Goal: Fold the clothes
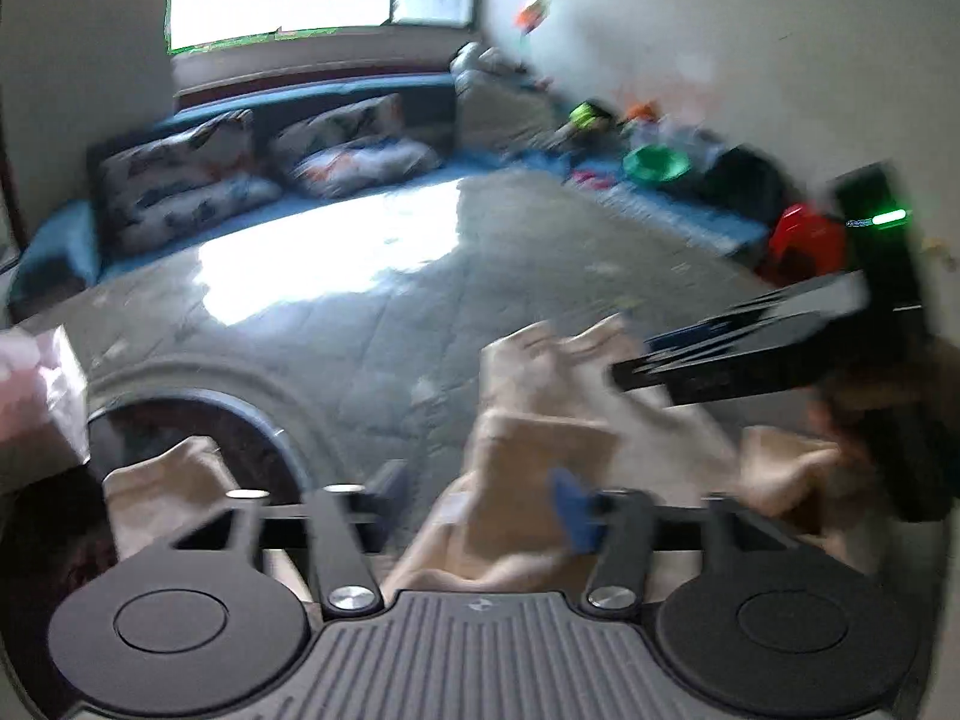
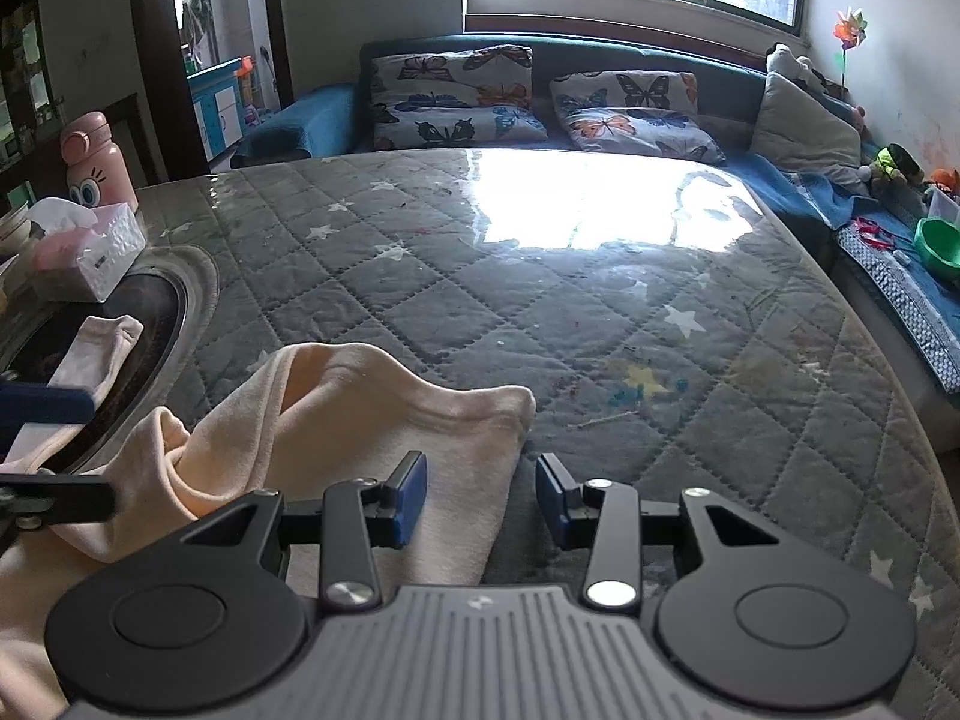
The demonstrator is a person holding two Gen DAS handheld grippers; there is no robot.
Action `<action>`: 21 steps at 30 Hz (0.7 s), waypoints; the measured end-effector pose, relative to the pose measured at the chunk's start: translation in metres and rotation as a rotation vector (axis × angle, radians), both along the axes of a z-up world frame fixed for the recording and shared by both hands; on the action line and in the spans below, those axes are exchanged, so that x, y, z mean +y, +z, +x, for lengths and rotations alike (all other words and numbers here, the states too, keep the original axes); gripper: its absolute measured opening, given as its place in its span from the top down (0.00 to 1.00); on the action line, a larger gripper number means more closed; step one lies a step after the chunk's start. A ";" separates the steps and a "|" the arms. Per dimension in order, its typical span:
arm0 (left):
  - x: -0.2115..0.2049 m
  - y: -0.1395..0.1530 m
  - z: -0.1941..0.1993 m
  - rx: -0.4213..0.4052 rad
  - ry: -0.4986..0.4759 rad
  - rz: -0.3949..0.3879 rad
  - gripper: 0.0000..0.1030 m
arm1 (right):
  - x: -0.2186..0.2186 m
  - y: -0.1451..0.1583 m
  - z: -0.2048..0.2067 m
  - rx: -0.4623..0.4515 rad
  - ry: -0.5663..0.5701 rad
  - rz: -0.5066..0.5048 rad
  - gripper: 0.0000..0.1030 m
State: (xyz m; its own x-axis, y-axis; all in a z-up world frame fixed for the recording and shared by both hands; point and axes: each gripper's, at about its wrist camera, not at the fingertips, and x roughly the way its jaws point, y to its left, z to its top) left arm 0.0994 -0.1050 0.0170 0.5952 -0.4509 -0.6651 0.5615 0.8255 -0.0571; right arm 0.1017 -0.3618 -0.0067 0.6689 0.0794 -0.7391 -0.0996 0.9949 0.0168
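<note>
Cloth (image 2: 360,420) of a pale peach colour is seen in a loose heap at the lower left of the right wrist picture, lying on a grey quilted cover (image 2: 540,300) with little stars on it. Part of it is humped up in soft waves, and one end is draped over a dark round dish (image 2: 150,324) at the left edge. No neat fold can be seen yet, so the folding is judged to be only at its start, with most of the work still left. The right gripper (image 2: 480,498) is held low over the near edge of the cloth. Its blue pads (image 2: 411,495) are set apart, with one over the cloth and the other over the bare grey cover, and nothing is clamped between them. In the left wrist picture everything is smeared by blur. The left gripper (image 1: 480,510) is seen at the bottom middle with its tongs standing apart, and the peach cloth is bunched just in front of them. It cannot be told for sure if the cloth is touched, but it is not seen to be pinched. A pink bottle (image 2: 99,162) and a tissue box (image 2: 90,252) are seen at the left of the right wrist picture, and butterfly pillows (image 2: 456,96) are lined up at the top. Before any fold can be made, the cloth would need to be spread flat, a corner picked up, and one side laid over the other.
</note>
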 end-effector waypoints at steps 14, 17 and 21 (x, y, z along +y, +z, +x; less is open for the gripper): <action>0.039 -0.006 0.028 -0.067 0.187 -0.019 1.00 | 0.006 0.007 0.012 -0.006 0.015 -0.035 0.95; 0.055 -0.002 0.034 -0.015 0.189 -0.095 1.00 | 0.006 0.011 0.016 -0.008 0.022 -0.037 0.95; 0.037 0.004 0.019 0.016 0.017 -0.113 0.91 | 0.004 0.008 0.018 0.009 0.035 -0.024 0.90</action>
State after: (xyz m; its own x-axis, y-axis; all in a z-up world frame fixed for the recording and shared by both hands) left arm 0.1186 -0.0678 0.0205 0.5932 -0.5131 -0.6204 0.5454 0.8229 -0.1592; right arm 0.1197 -0.3577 0.0017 0.6597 0.0843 -0.7468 -0.1340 0.9910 -0.0065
